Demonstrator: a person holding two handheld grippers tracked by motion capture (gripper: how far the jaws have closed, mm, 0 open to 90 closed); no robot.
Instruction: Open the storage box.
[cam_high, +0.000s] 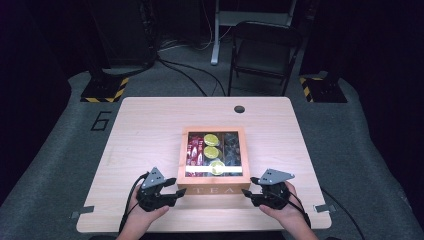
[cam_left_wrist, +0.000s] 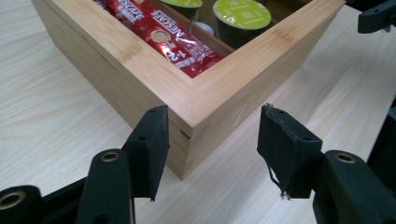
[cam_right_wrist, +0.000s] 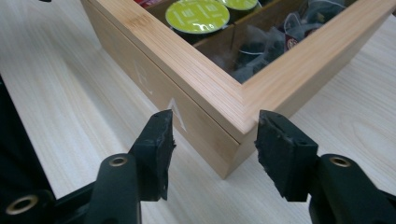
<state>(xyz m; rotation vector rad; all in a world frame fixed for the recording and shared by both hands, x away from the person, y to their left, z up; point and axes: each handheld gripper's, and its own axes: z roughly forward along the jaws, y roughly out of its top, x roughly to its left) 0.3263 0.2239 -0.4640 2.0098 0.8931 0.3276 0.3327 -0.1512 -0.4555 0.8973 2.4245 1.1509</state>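
Note:
A bamboo tea box (cam_high: 214, 189) with "TEA" on its front wall stands at the middle of the table, its windowed lid down. Through the window I see green capsules (cam_high: 211, 151), red Nescafe sachets (cam_high: 194, 152) and dark tea bags (cam_high: 231, 147). My left gripper (cam_high: 181, 192) is open, its jaws on either side of the box's front left corner (cam_left_wrist: 187, 126). My right gripper (cam_high: 246, 193) is open in the same way around the front right corner (cam_right_wrist: 238, 123). Neither touches the wood. The left gripper view (cam_left_wrist: 212, 126) has sachets (cam_left_wrist: 180, 42) close by; the right gripper view (cam_right_wrist: 215, 123) has a capsule (cam_right_wrist: 197, 15).
The wooden table (cam_high: 145, 130) has a round cable hole (cam_high: 239, 109) near its far edge. A dark folding chair (cam_high: 265, 47) stands beyond it, with cables (cam_high: 185, 72) on the grey floor. The table's front edge lies just behind both hands.

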